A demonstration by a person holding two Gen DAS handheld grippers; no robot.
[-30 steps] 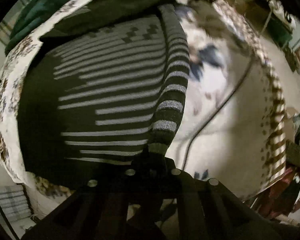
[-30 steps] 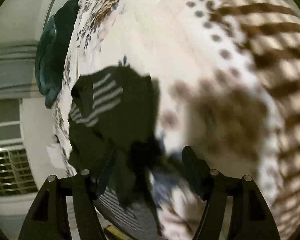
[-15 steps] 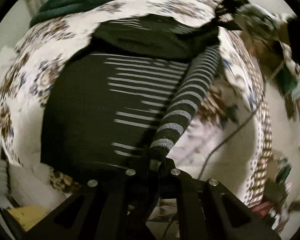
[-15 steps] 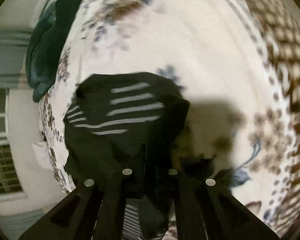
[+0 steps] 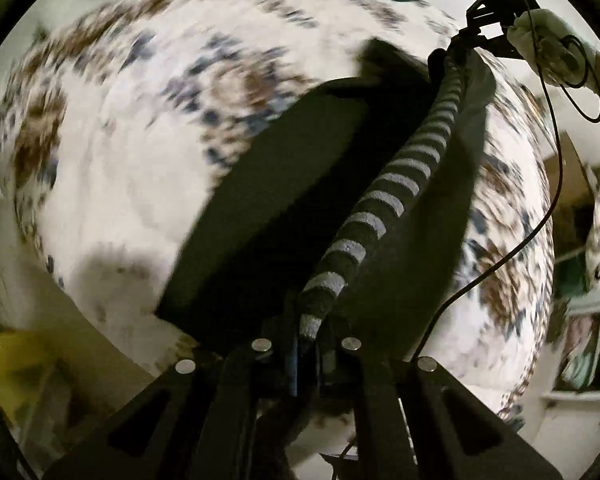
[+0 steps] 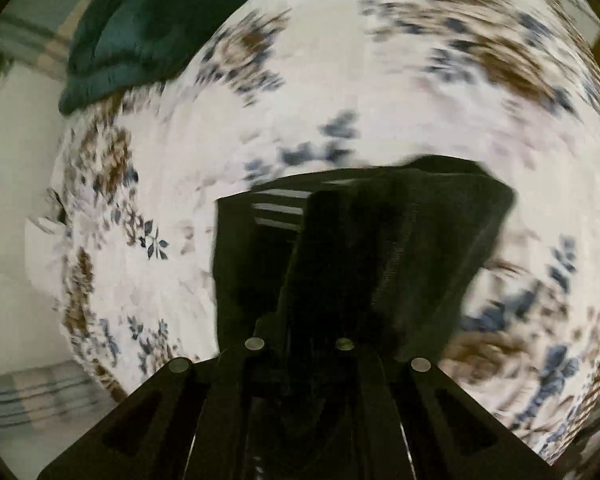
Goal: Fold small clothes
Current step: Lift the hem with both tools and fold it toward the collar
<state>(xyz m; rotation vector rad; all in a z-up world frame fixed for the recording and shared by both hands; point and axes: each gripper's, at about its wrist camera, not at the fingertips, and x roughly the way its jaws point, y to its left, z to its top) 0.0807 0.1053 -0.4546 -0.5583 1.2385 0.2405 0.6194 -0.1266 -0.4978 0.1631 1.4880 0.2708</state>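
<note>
A small black garment with grey stripes [image 5: 284, 200] hangs lifted over the flower-print bed [image 5: 120, 140]. Its striped edge band [image 5: 380, 196] is stretched between my two grippers. My left gripper [image 5: 308, 336] is shut on the near end of that band. My right gripper [image 5: 456, 52] shows at the top right of the left wrist view, shut on the far end. In the right wrist view my right gripper [image 6: 300, 340] is shut on the black cloth [image 6: 400, 248], which hangs over the fingers and hides the tips.
A dark green blanket [image 6: 160, 20] lies at the far edge of the bed [image 6: 340, 80]. A black cable [image 5: 540, 216] hangs from the right gripper across the bed's right side. A yellow object [image 5: 12, 364] sits low on the left.
Both grippers have lifted the garment off the bed. It was spread flat with its stripes showing; now it hangs doubled from the taut band. The views have swung and blurred.
</note>
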